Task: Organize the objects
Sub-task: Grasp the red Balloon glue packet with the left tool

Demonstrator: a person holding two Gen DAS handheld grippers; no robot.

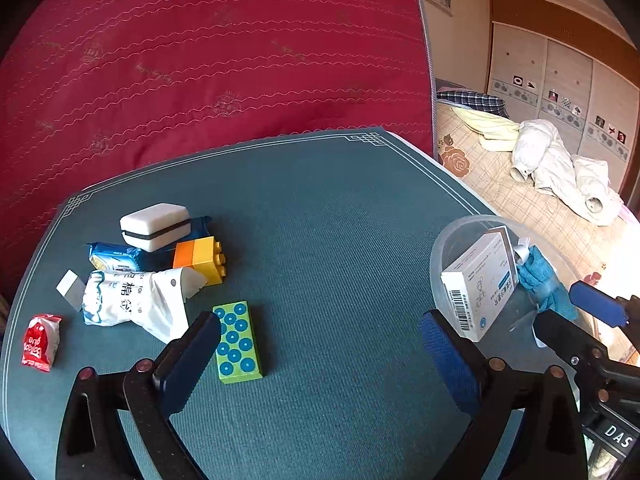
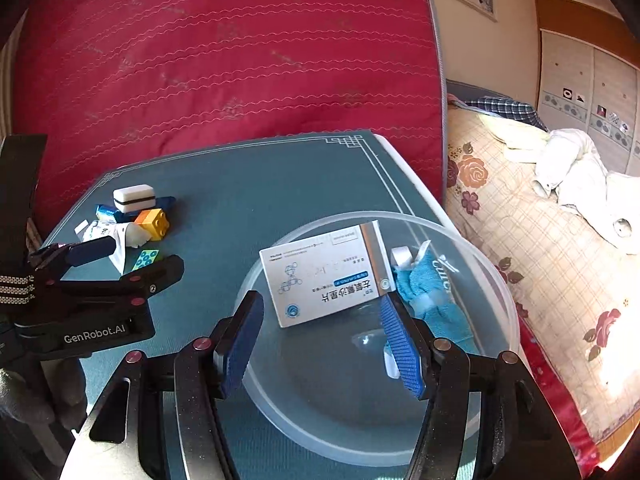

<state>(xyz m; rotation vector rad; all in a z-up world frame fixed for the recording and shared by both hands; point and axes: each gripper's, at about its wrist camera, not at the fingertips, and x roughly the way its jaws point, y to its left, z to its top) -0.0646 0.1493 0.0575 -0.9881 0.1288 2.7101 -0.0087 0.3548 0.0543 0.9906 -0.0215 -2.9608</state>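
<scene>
White medicine box point(image 2: 326, 272) leaning inside clear bowl point(image 2: 506, 300)

Daylight from the right, sharp centres, bent edges

Sun pours in from the right and burns out a patch of the bedspread point(image 1: 624, 256) in the left wrist view, with a softer glow on it in the right wrist view. The table point(image 1: 320, 220) is evenly lit and its weave crisp; shadows under the objects are short and soft. The clear bowl point(image 2: 472, 240) shows faint glare. Both fisheye frames bow straight lines (corners go black), and the near fingers point(image 2: 240, 344) look slightly soft.
</scene>
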